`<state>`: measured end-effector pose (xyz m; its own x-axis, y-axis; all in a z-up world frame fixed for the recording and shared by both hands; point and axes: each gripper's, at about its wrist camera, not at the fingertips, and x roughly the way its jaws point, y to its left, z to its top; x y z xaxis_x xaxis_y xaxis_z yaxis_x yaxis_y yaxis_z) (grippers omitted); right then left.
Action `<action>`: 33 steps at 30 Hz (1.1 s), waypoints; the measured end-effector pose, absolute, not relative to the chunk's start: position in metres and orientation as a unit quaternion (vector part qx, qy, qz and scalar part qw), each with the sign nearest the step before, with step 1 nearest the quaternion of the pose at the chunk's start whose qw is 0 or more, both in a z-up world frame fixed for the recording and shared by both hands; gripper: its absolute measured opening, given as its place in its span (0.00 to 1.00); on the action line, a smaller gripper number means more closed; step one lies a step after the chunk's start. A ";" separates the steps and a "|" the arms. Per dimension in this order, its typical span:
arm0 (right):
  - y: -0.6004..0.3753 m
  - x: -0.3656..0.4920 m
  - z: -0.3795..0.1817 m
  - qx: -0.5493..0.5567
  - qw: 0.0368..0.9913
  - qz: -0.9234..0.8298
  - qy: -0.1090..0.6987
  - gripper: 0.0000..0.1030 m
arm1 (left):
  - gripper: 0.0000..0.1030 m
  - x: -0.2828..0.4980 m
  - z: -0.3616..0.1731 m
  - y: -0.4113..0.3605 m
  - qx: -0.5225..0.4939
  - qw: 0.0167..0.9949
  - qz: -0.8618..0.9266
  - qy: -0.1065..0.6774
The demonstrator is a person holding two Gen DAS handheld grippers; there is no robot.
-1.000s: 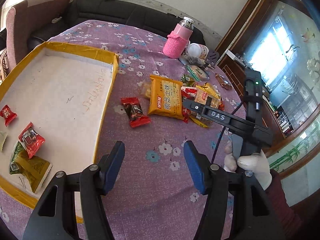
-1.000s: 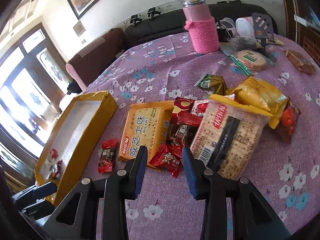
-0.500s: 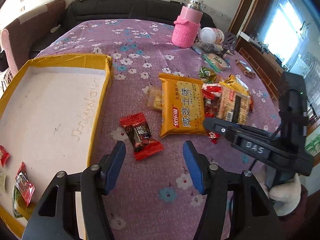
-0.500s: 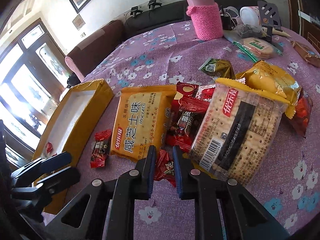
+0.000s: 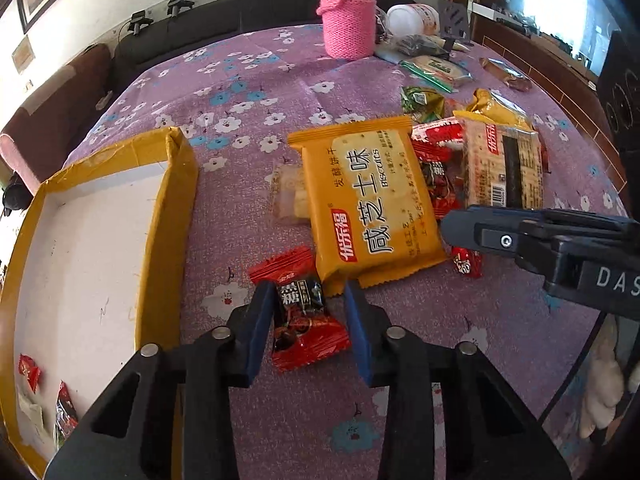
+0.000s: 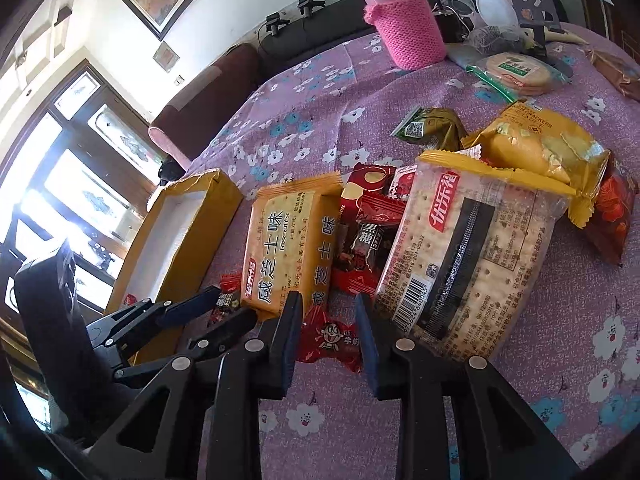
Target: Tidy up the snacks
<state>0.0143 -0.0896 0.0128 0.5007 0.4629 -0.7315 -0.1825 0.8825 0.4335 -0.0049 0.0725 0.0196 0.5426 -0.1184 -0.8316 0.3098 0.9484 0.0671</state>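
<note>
A red-and-black candy lies on the purple floral cloth between the blue pads of my left gripper. Its jaws are closing, and a sliver of cloth still shows beside the right pad. In the right wrist view, a small red candy with a cartoon face lies between the pads of my right gripper, whose jaws are opening. A yellow biscuit pack and a clear cracker pack lie just beyond both candies. The yellow-rimmed box stands to the left, with a few candies in its near corner.
More wrapped snacks are piled behind the cracker pack, among them a gold pack and a green one. At the far side stand a pink-sleeved bottle, a round biscuit pack and a white jar. A dark sofa runs behind the table.
My left gripper came down and forward from beside the box to the red-and-black candy, and its jaws narrowed around it. My right gripper pinched in at the cartoon candy, then widened a little.
</note>
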 end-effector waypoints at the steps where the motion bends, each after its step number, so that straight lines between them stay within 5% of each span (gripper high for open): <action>1: -0.085 0.014 0.012 0.141 0.854 0.189 0.463 0.29 | 0.29 -0.005 0.021 0.075 0.097 0.872 -0.126 0.463; 8: -0.062 0.009 0.007 0.070 0.866 0.182 0.461 0.36 | 0.27 -0.010 0.019 0.094 0.052 0.868 -0.146 0.472; 10: -0.063 0.009 0.007 0.065 0.865 0.173 0.466 0.31 | 0.28 -0.008 0.020 0.092 0.047 0.867 -0.146 0.475; 13: -0.065 0.010 0.008 0.058 0.862 0.163 0.476 0.16 | 0.44 -0.005 0.017 0.087 0.055 0.863 -0.141 0.482; 18: -0.070 0.012 0.007 0.066 0.853 0.184 0.484 0.18 | 0.48 -0.007 0.013 0.080 0.078 0.867 -0.121 0.476; 20: -0.067 0.011 0.008 0.054 0.852 0.192 0.484 0.23 | 0.47 -0.007 0.012 0.079 0.076 0.868 -0.118 0.476; 21: -0.064 0.009 0.009 0.044 0.851 0.199 0.485 0.27 | 0.32 -0.009 0.013 0.078 0.075 0.869 -0.121 0.473; 22: -0.062 0.006 0.010 0.038 0.848 0.206 0.486 0.36 | 0.24 -0.011 0.014 0.077 0.079 0.871 -0.122 0.470; 24: -0.057 0.002 0.010 0.024 0.842 0.220 0.491 0.52 | 0.22 -0.015 0.015 0.075 0.083 0.873 -0.119 0.465; 33: -0.047 -0.009 0.009 -0.029 0.849 0.216 0.482 0.54 | 0.21 -0.051 0.051 0.104 0.001 0.894 -0.148 0.423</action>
<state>-0.0091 -0.0475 0.0085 0.4423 0.3389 -0.8303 -0.3954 0.9047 0.1586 -0.0506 0.1036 0.0513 0.5989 -0.2633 -0.7563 0.2648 0.9564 -0.1233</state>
